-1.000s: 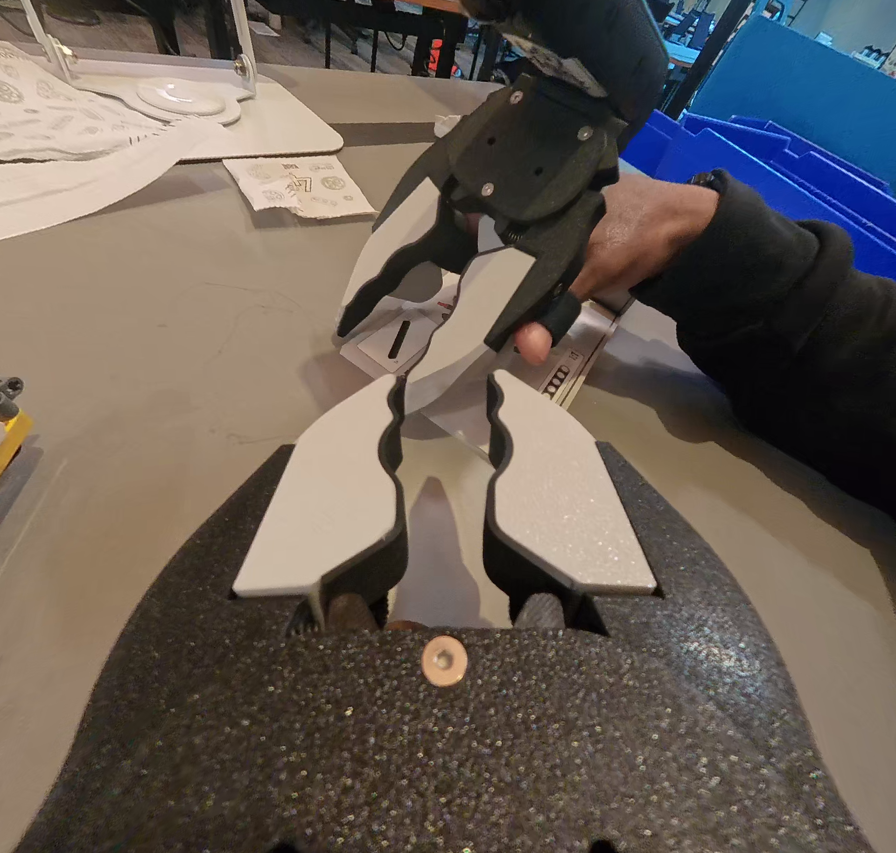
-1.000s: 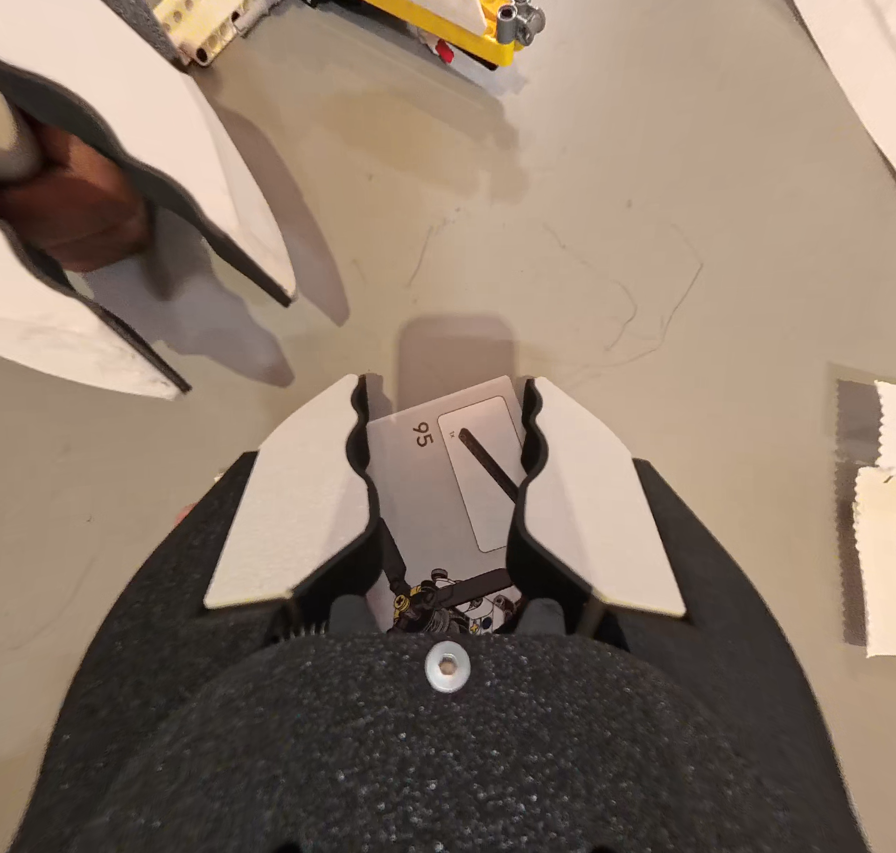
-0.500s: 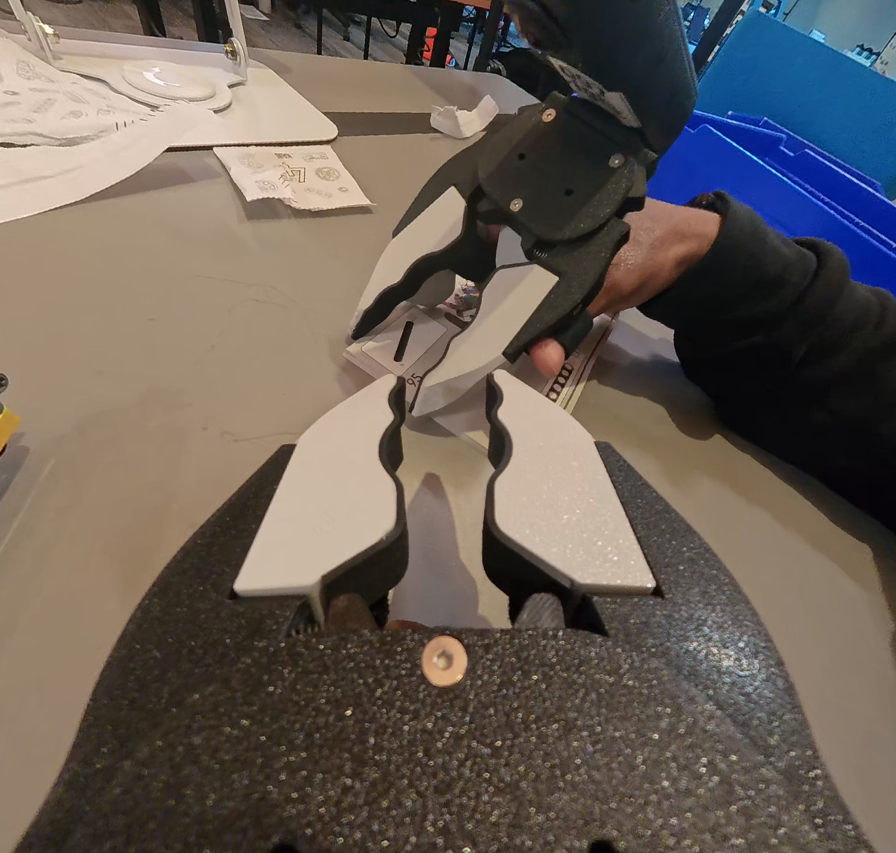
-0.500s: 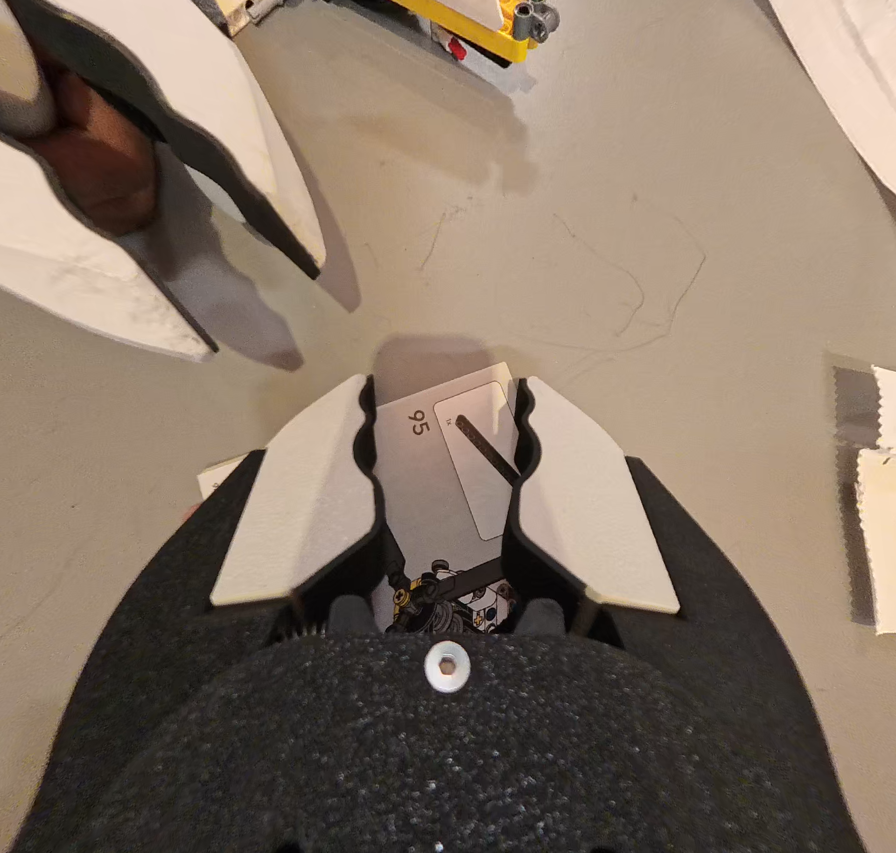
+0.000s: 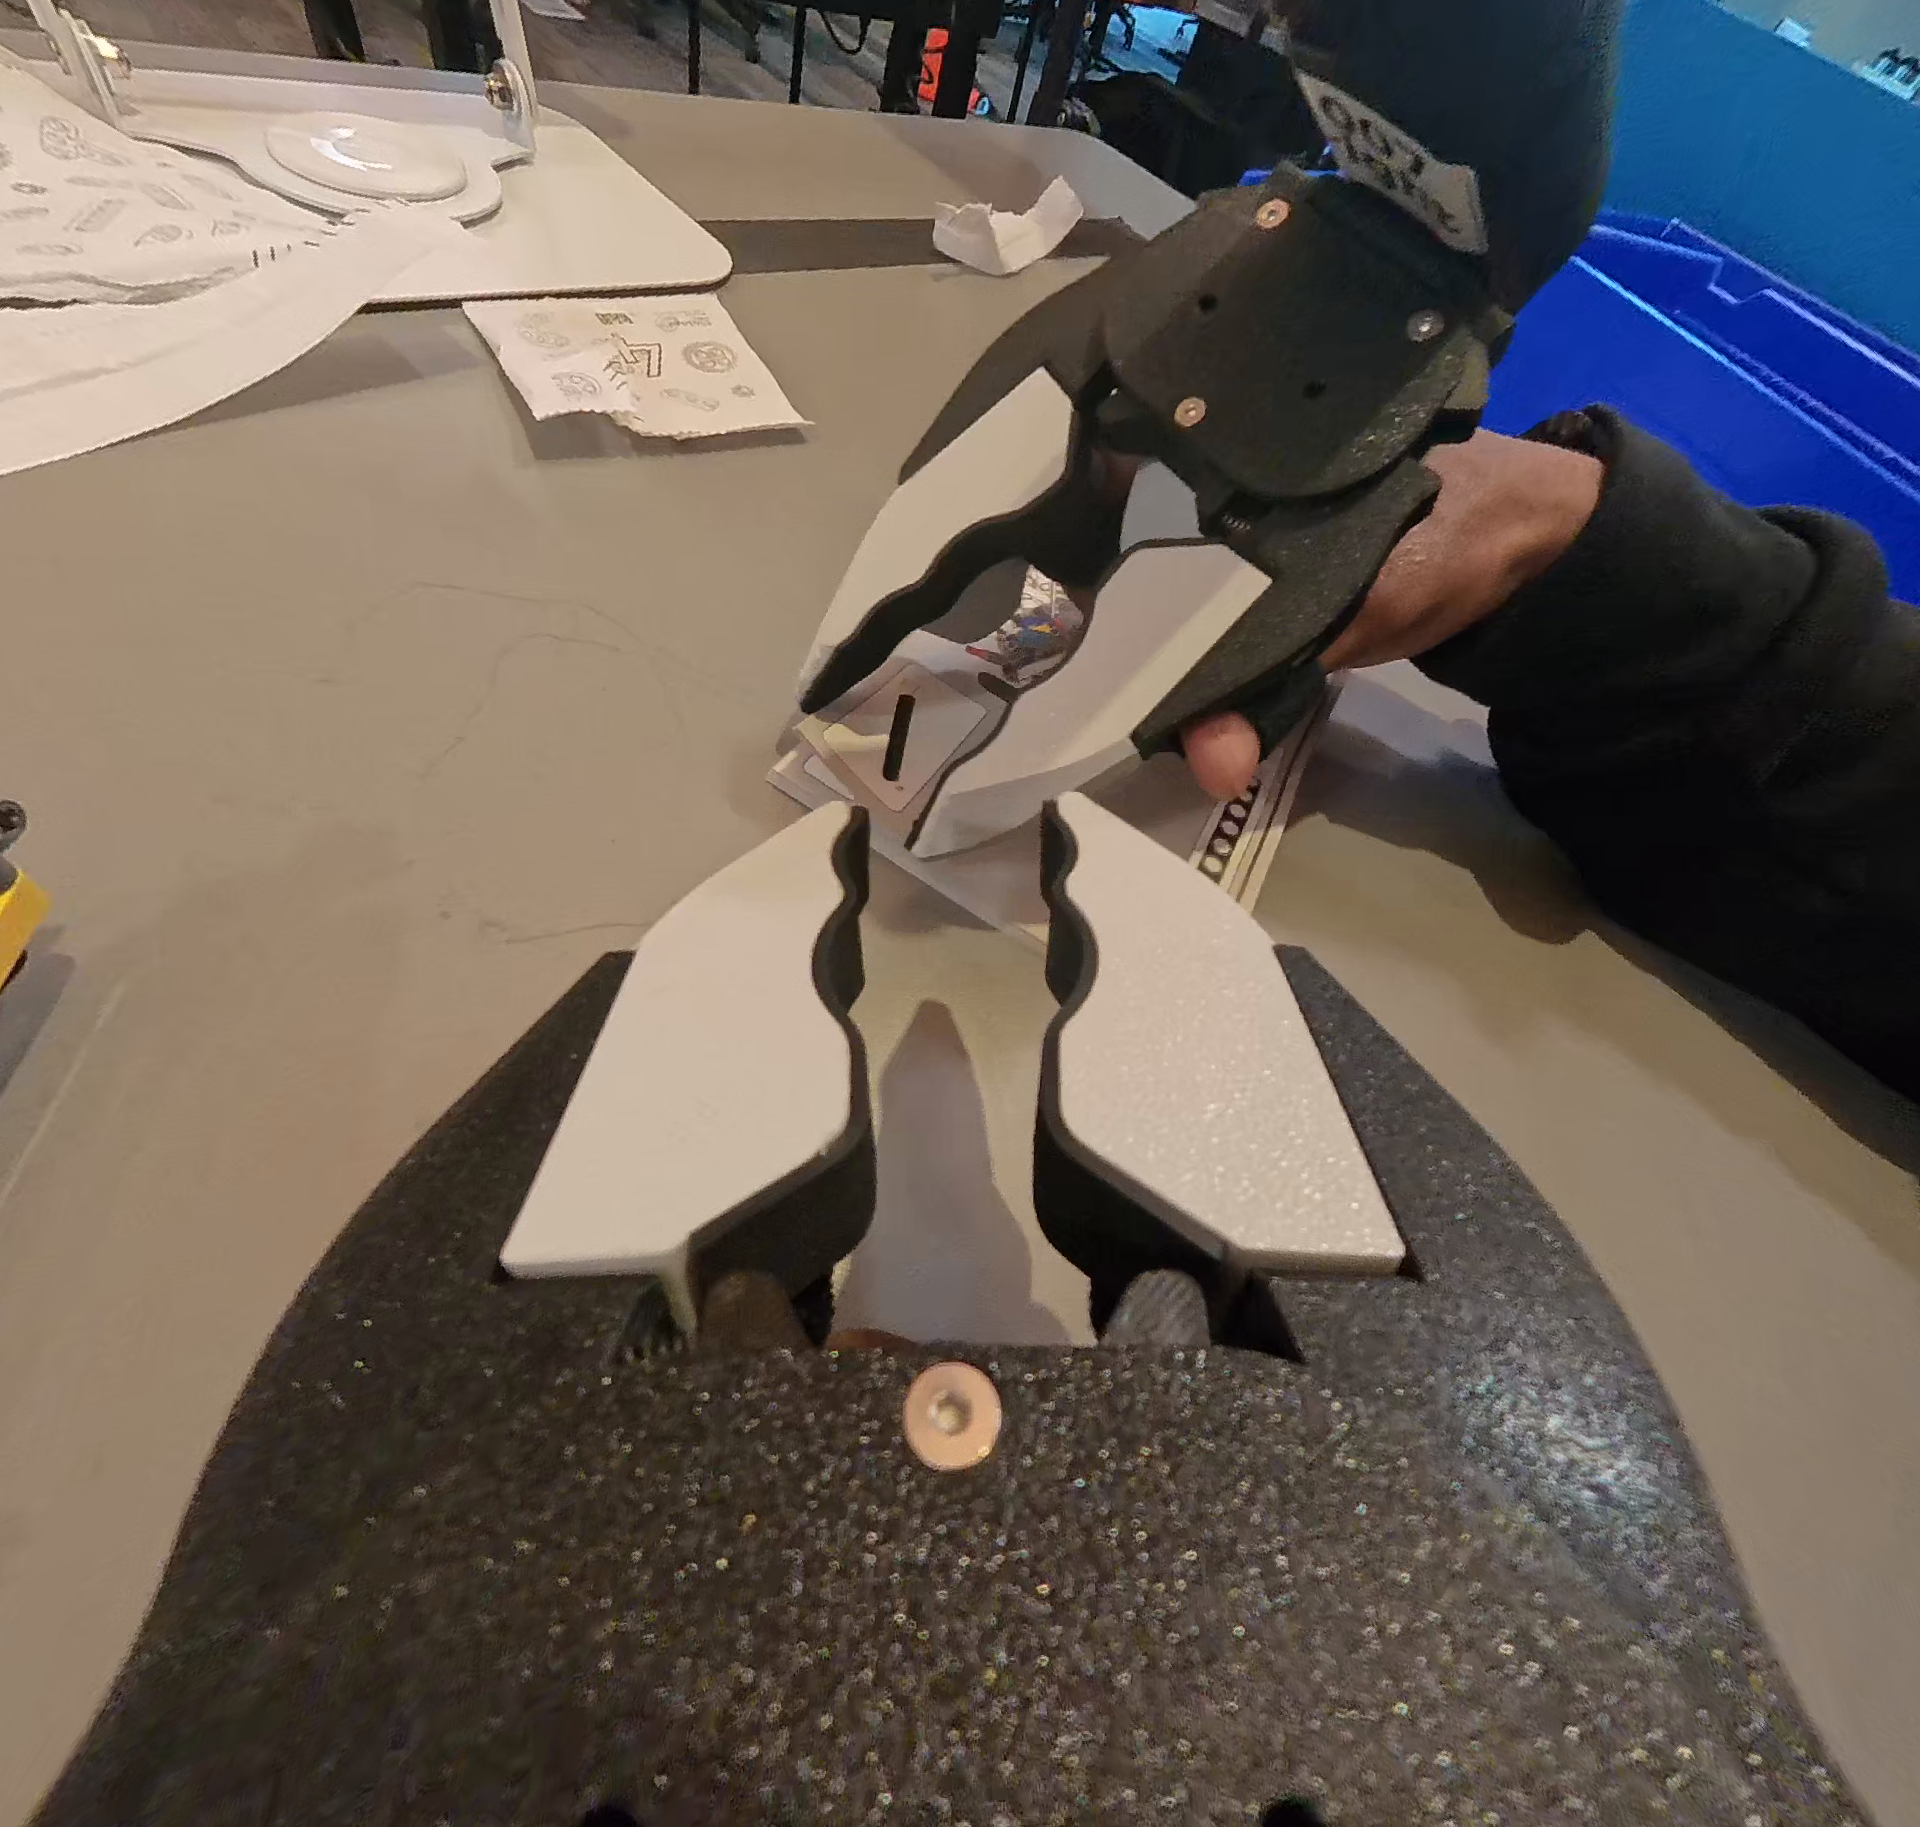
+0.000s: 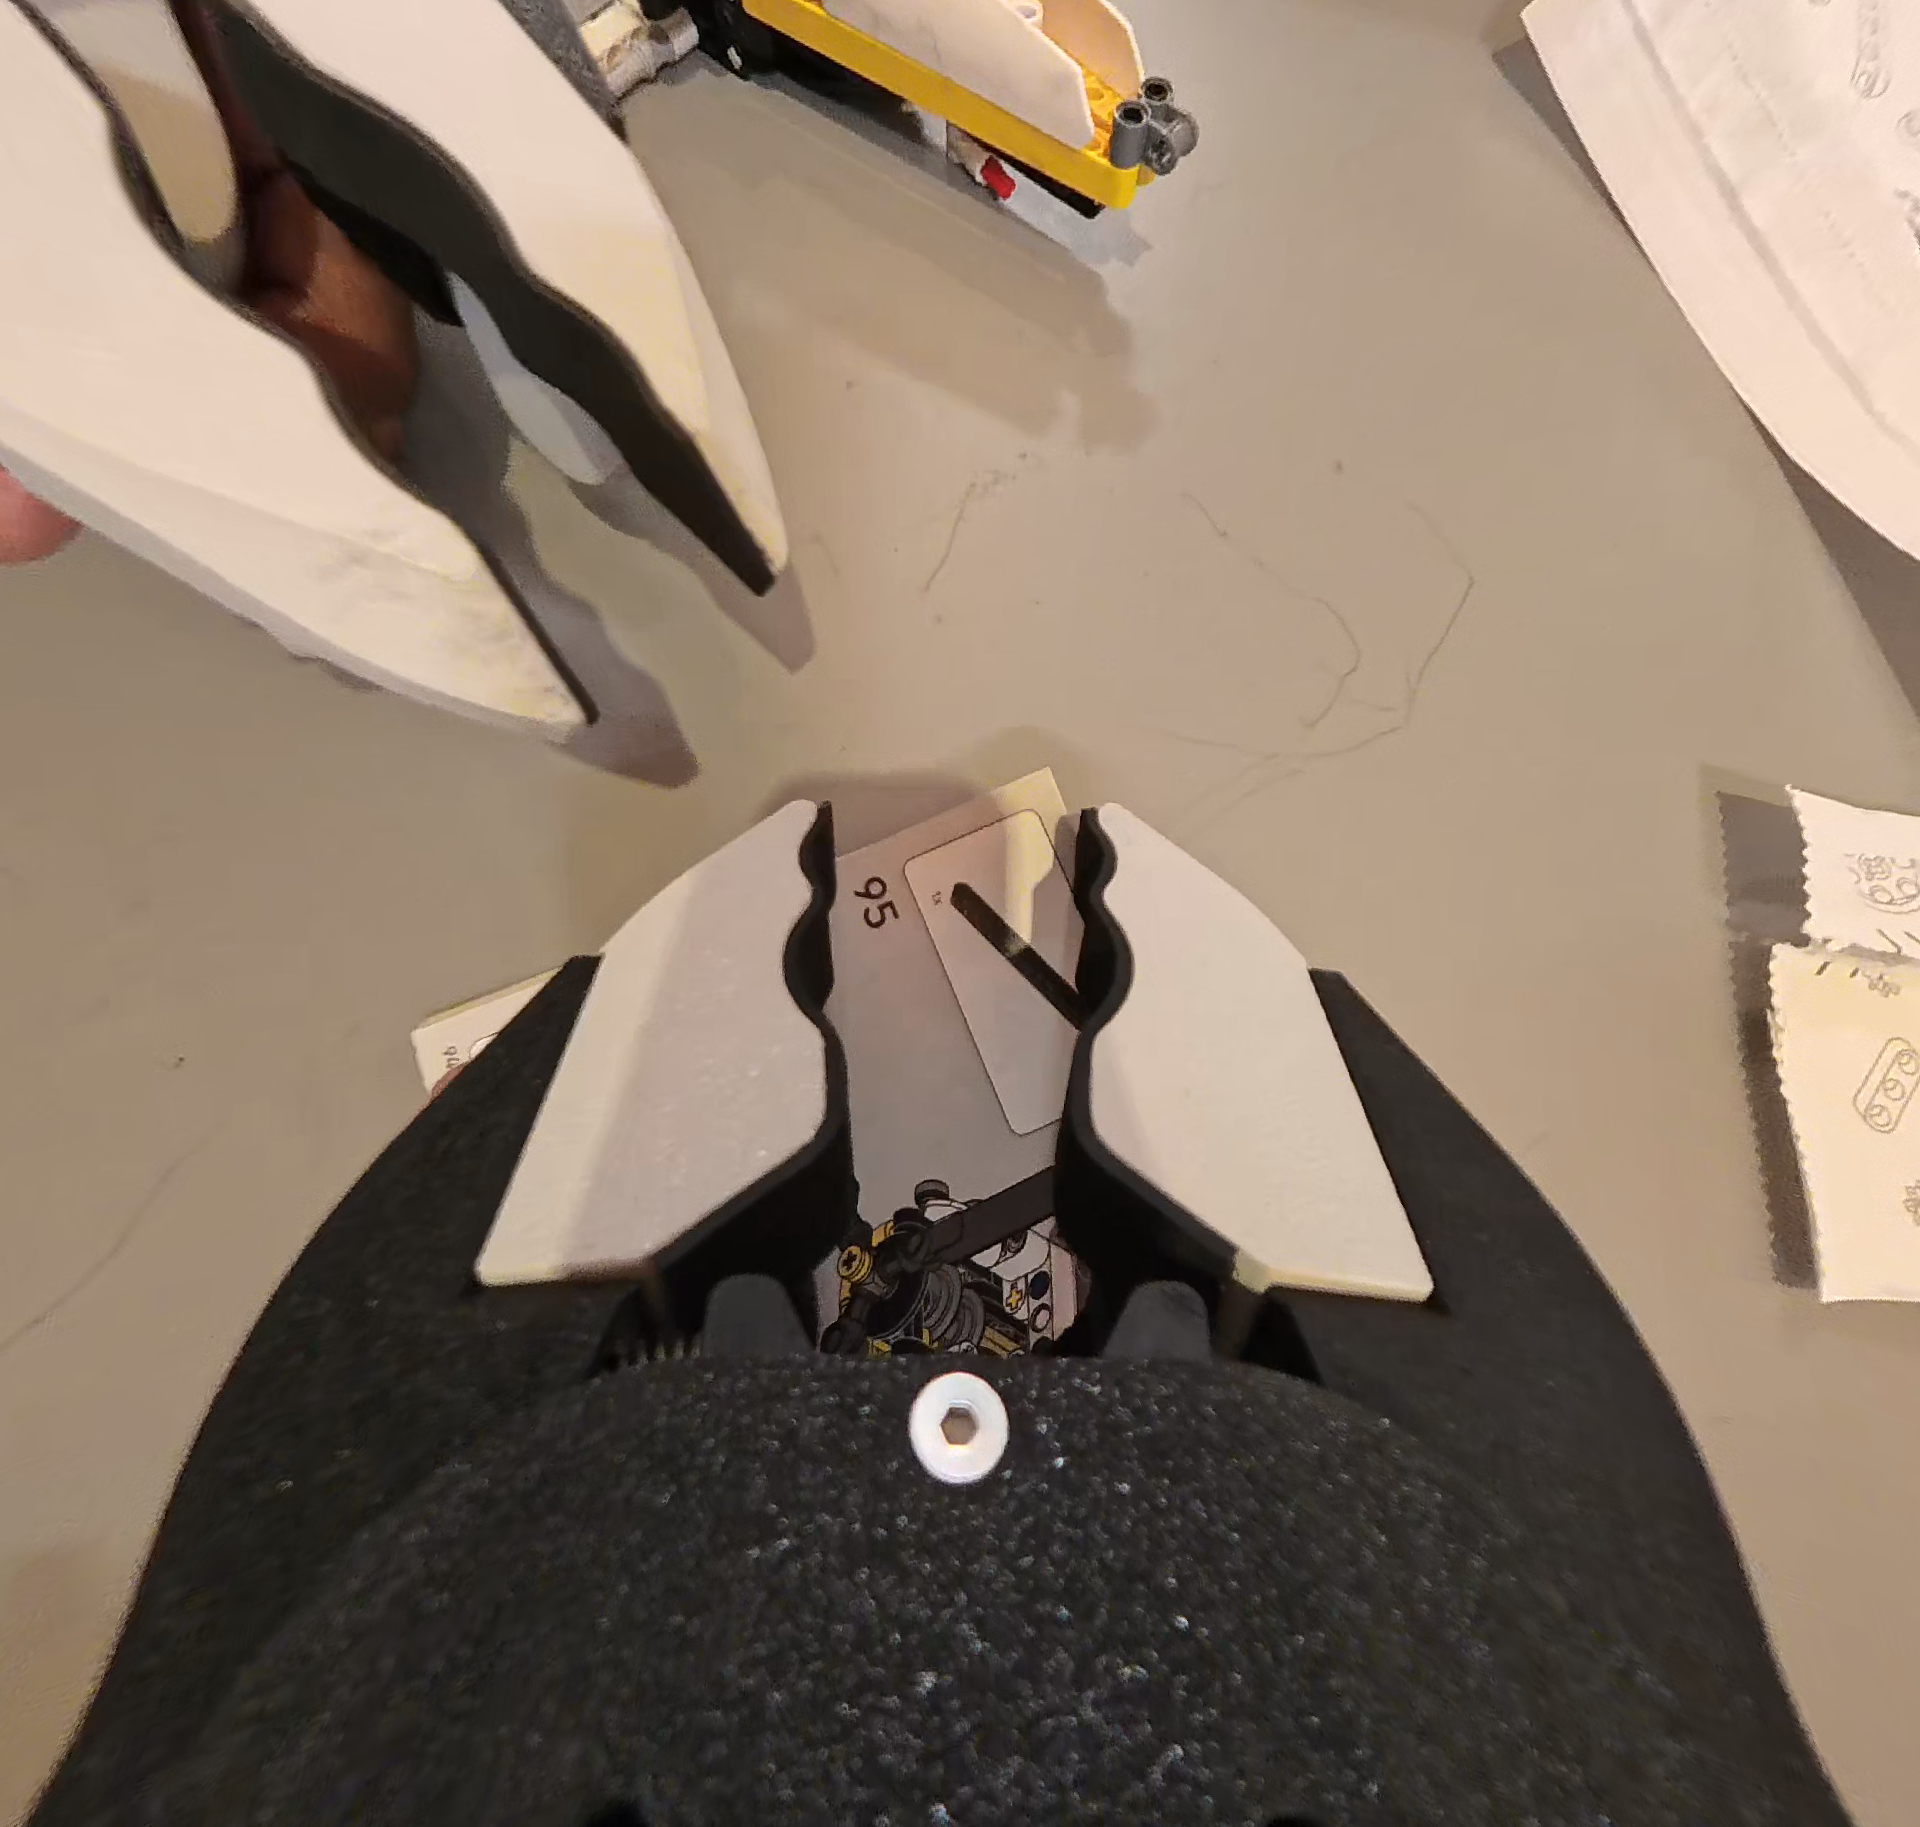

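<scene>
L gripper [image 5: 948, 821] hovers low over the grey table [image 5: 364, 738], jaws partly open w/ nothing between the pads, only bare tabletop and the near edge of an instruction booklet [image 5: 935, 738]. R gripper [image 6: 954, 821] is tilted down over that booklet's open page [image 6: 935, 998]; its jaws are also apart, straddling the page from above, pads not pressing on it, so nothing gripped. In the left wrist view its tips [image 5: 821, 697] sit at or just above the page corner; contact unclear. A hand [image 5: 1455, 551] in a dark sleeve holds the R gripper. A yellow-and-white brick model [image 6: 935, 42] lies farther off, printed paper bags [image 5: 634, 364] and a blue bin [image 5: 1714, 343] near the table edges.
</scene>
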Demonstrator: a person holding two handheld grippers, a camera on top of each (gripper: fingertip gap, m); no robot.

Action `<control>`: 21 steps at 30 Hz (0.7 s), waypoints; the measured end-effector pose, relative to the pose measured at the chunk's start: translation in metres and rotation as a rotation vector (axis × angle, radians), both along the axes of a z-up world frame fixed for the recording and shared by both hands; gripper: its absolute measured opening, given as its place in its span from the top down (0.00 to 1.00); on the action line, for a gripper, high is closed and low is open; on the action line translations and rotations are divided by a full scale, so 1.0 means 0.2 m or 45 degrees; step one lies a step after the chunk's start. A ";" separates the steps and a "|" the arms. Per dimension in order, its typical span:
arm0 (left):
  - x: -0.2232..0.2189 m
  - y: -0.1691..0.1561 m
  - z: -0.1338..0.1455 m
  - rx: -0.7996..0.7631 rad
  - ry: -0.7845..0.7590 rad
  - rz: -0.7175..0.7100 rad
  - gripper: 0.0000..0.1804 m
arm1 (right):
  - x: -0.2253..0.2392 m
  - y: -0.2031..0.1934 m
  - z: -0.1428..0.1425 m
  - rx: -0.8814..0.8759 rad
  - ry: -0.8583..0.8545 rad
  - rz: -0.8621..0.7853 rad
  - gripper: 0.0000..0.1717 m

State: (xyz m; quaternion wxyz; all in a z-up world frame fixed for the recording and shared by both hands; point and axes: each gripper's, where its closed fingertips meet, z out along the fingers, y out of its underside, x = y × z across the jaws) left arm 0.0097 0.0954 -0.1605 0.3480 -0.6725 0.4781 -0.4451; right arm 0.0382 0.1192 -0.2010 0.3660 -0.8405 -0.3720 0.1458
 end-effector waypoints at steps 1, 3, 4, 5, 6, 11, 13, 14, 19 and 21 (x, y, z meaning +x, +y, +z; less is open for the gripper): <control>0.00 0.00 -0.01 -0.002 0.015 0.004 0.82 | 0.00 0.00 0.00 0.006 0.000 0.001 0.75; 0.01 0.02 -0.02 -0.033 0.049 0.011 0.82 | 0.00 -0.01 0.01 0.022 0.001 0.005 0.75; 0.02 0.03 -0.03 -0.057 0.065 0.017 0.81 | 0.00 -0.01 0.01 0.033 0.004 0.007 0.76; 0.03 0.04 -0.04 -0.079 0.078 0.028 0.81 | 0.00 -0.01 0.01 0.044 0.010 0.008 0.76; 0.03 0.06 -0.05 -0.101 0.091 0.041 0.82 | -0.01 -0.01 0.02 0.053 0.016 0.009 0.76; 0.10 0.10 -0.12 -0.308 0.195 0.031 0.83 | -0.01 -0.02 0.04 0.081 0.046 0.023 0.77; 0.11 0.13 -0.15 -0.410 0.228 0.075 0.86 | -0.01 -0.03 0.04 0.091 0.057 0.028 0.78; 0.12 0.15 -0.16 -0.456 0.231 0.084 0.87 | -0.01 -0.03 0.04 0.093 0.062 0.030 0.78; 0.13 0.21 -0.16 -0.497 0.220 0.118 0.90 | -0.02 -0.04 0.06 0.111 0.100 0.045 0.79; 0.15 0.18 -0.15 -0.506 0.215 0.056 0.90 | -0.02 -0.04 0.07 0.124 0.116 0.049 0.79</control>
